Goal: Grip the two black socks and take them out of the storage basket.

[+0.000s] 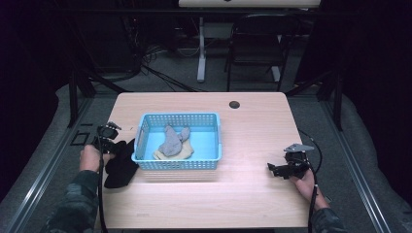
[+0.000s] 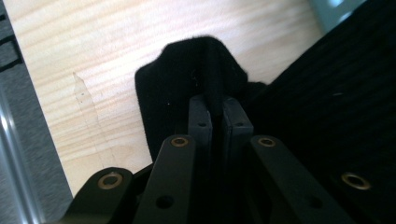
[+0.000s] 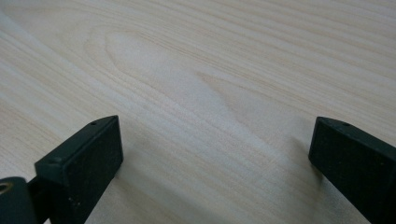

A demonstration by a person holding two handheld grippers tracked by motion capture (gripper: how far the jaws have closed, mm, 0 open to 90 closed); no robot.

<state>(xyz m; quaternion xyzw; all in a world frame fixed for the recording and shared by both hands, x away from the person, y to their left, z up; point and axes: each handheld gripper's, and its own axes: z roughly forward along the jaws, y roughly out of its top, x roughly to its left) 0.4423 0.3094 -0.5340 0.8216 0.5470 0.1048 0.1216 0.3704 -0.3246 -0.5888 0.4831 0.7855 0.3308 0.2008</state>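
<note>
The left tongs (image 2: 218, 109) are pinched nearly closed on a fold of the soft black cloth (image 1: 120, 165), which lies on the pale wooden desk (image 1: 252, 145) just left of the light blue plastic basket (image 1: 179, 162), its edge touching or nearly touching the basket wall. From the left gripper view the grip looks thin: only a ridge of fabric sits between the pads, and the rest of the cloth spreads loose around them. If that ridge is a single layer, I'd guess a lift could let it slide out, or the cloth might come up lopsided and trail.

The closeness to the basket is the other worry. A hanging corner could catch on the rim and drag or tip the basket, which already holds a grey rag (image 1: 172, 141) over a yellowish one (image 1: 180, 152), and these could shift about.

The right tongs (image 1: 283, 168) rest wide open and hold nothing, low over bare desk well away on the right, too far to steady the basket quickly.
</note>
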